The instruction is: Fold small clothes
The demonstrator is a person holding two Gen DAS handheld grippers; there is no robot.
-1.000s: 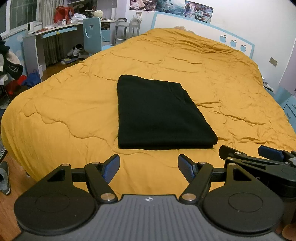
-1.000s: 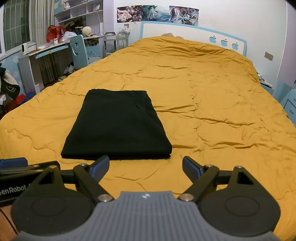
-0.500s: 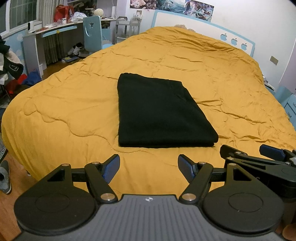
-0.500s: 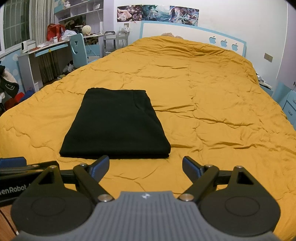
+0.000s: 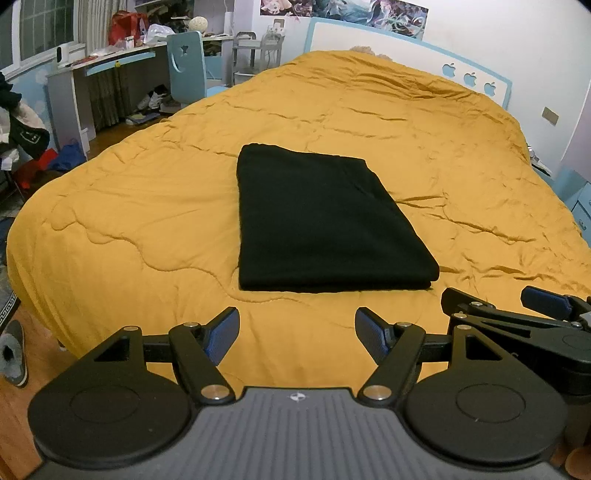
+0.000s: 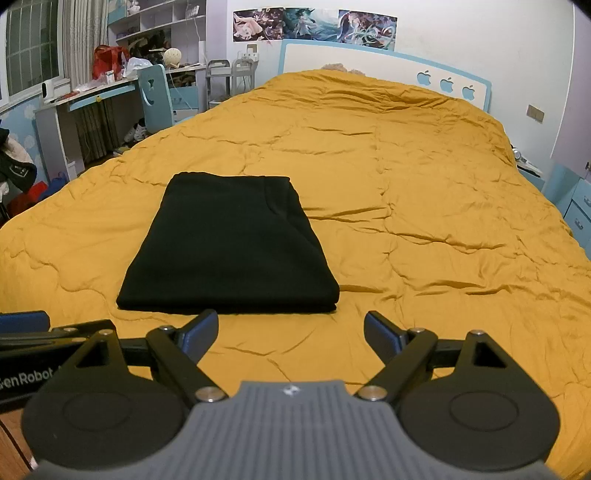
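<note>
- Mustard-yellow quilt (image 5: 155, 221) covers the whole bed, rumpled into soft ridges, and carries the one thing being worked on.
- On it lies a black garment (image 5: 321, 221), folded into a flat, tidy rectangle with its thick folded edge toward the foot of the bed; in the right wrist view the same black garment (image 6: 229, 243) sits left of centre on the quilt (image 6: 424, 240).
- Nothing touches the cloth: both tools hang just short of its near edge, over the quilt.
- The left gripper (image 5: 297, 334) has its blue-padded fingers spread wide with nothing between them.
- The right gripper (image 6: 290, 332) is likewise released, fingers apart and empty; it also shows at the right edge of the left wrist view (image 5: 506, 306), close beside its partner.
- Beyond the bed stands a white and blue headboard (image 6: 388, 66) with three apple cut-outs, and anime posters (image 6: 314, 24) above it.
- Off to the left are a cluttered desk (image 6: 74, 99), a light blue chair (image 6: 153, 96) and a slipper (image 5: 13, 352) on the wooden floor.
</note>
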